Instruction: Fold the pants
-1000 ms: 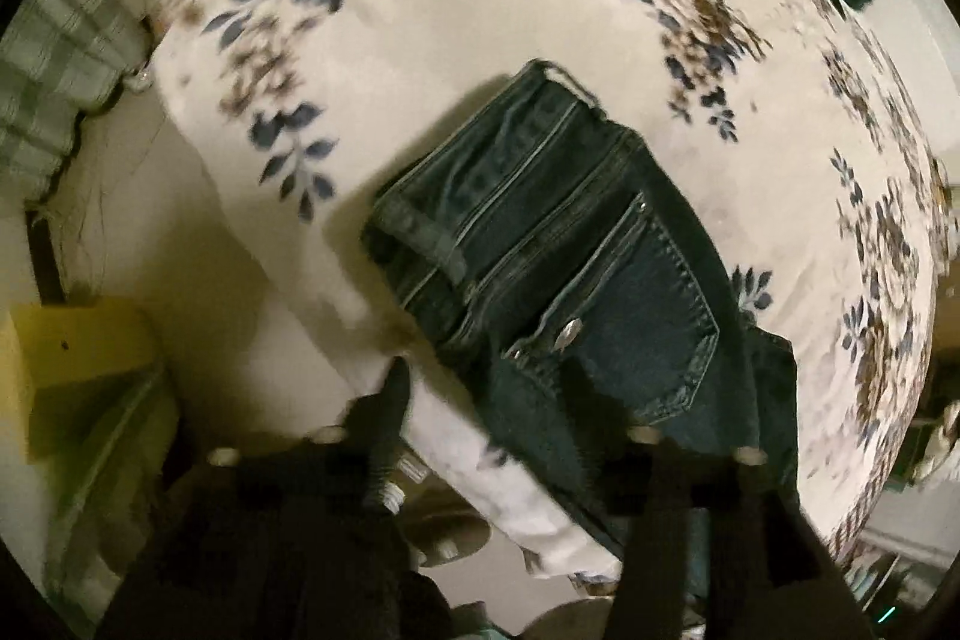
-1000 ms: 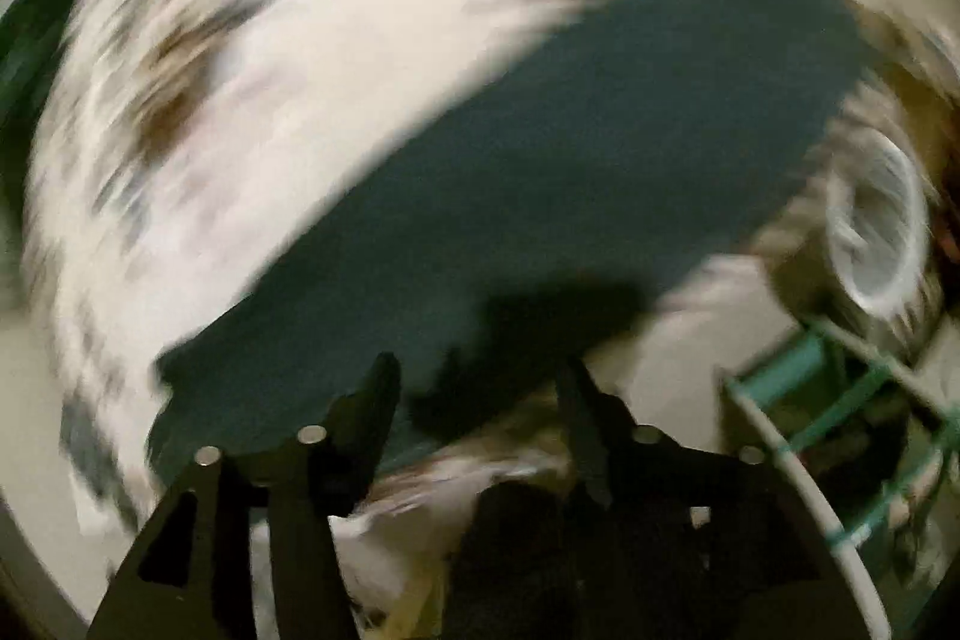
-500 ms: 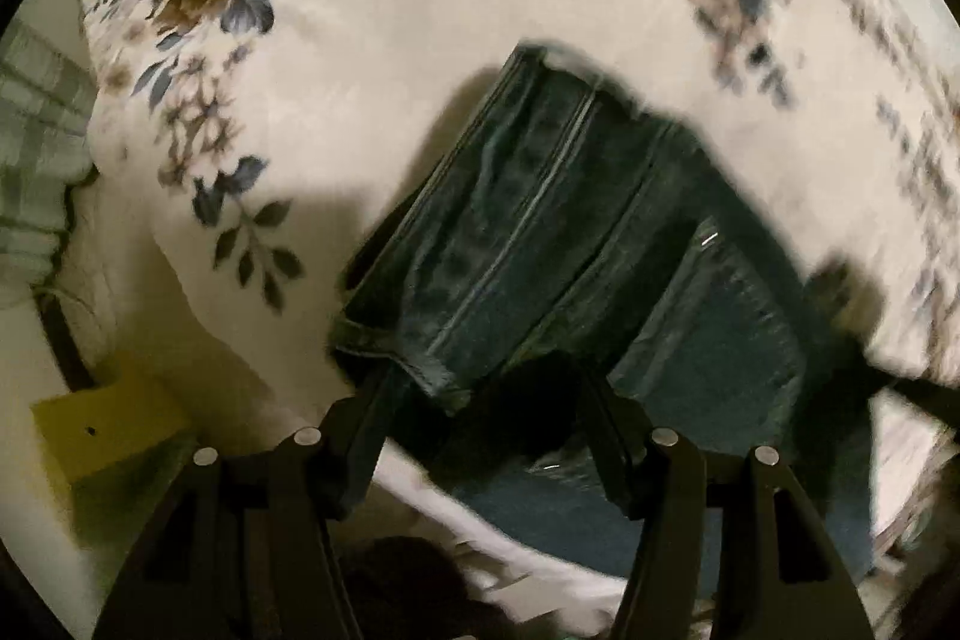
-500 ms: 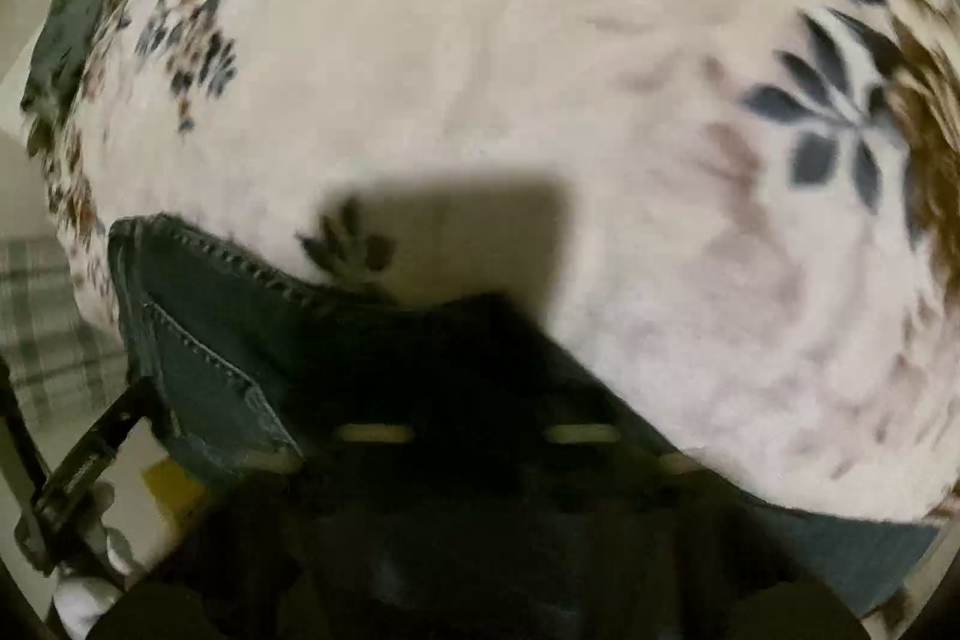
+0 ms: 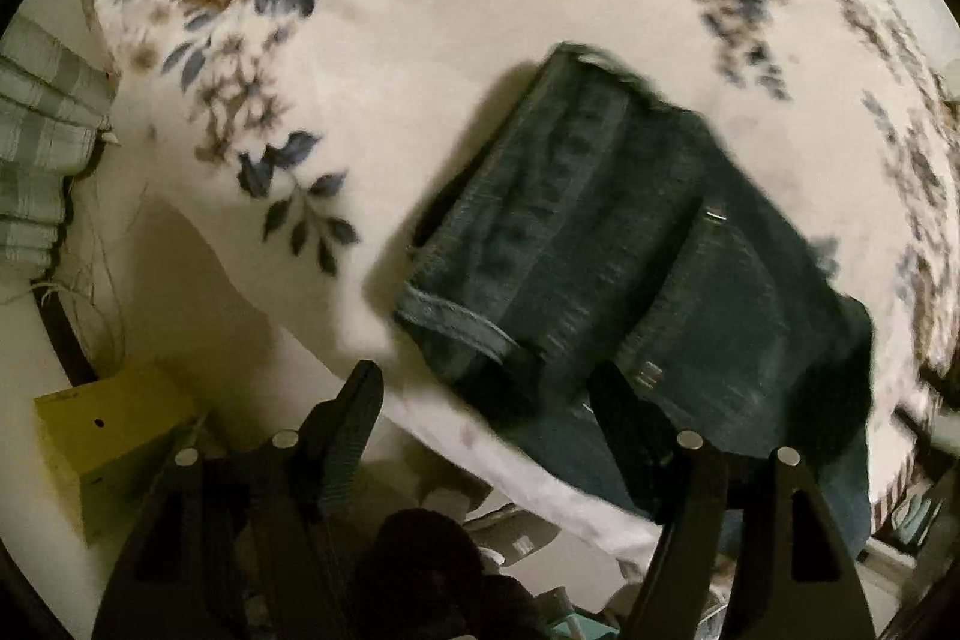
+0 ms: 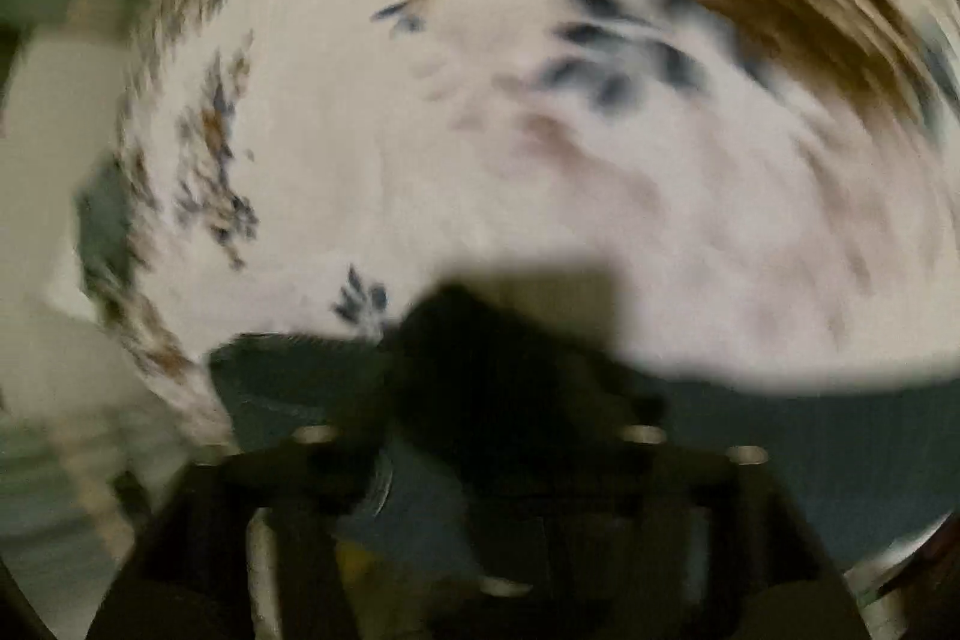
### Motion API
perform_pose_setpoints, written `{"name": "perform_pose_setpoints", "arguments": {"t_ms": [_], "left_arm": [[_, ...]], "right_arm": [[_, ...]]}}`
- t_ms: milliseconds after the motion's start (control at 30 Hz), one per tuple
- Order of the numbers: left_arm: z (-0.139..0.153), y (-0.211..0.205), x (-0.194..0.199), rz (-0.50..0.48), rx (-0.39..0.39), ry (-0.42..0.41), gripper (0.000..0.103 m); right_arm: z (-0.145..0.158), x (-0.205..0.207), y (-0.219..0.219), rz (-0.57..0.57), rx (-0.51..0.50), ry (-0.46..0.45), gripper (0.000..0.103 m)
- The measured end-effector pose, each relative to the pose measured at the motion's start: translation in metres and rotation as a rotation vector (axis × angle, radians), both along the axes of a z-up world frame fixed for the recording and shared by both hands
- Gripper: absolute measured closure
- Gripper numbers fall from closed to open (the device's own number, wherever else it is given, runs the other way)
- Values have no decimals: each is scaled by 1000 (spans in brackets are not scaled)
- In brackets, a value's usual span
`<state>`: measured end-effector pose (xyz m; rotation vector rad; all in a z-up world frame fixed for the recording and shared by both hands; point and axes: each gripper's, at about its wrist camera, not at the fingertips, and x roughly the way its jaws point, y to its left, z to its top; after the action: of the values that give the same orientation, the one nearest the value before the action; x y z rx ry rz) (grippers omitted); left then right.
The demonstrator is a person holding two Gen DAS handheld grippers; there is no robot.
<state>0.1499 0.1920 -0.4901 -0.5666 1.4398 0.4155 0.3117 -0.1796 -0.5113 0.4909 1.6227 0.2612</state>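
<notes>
Now folded jeans (image 5: pixel 630 280) lie on floral bedspread (image 5: pixel 450 58) — left gripper (image 5: pixel 486 388) jaws opening.

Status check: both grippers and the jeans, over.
Left gripper opening, fingers clear of folded jeans. Right gripper opening; view blurred. Nothing blocking on bedspread.

Black claw (image 5: pixel 486 388), silver screws

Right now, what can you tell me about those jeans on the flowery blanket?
The jeans are dark blue-green denim, folded into a compact bundle with a stitched hem, side seams and a back pocket facing up. They lie flat near the edge of the cream floral blanket. The left gripper hovers over the hem, jaws opening, not clamping it.
</notes>
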Motion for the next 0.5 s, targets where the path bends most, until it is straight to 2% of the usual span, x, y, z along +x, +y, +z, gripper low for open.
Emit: {"name": "perform_pose_setpoints", "arguments": {"t_ms": [33,133,267,367,433,500], "left_arm": [[4,-8,1,-23,-3,-1,33],[10,-54,10,-181,-2,20,33],[8,-137,23,-390,-31,26,33],[5,-209,35,-538,-24,9,33],[-1,-245,43,-597,-22,10,33],[-12,-282,53,-657,-13,9,32]], "right_arm": [[5,-18,-21,-55,6,12,40],[3,-79,-89,-222,-20,84,40],[-8,-163,-172,-487,-82,135,40],[-3,-217,-251,-716,-160,97,40],[0,-245,-300,-841,-219,67,40],[3,-270,-356,-969,-225,27,40]]}}
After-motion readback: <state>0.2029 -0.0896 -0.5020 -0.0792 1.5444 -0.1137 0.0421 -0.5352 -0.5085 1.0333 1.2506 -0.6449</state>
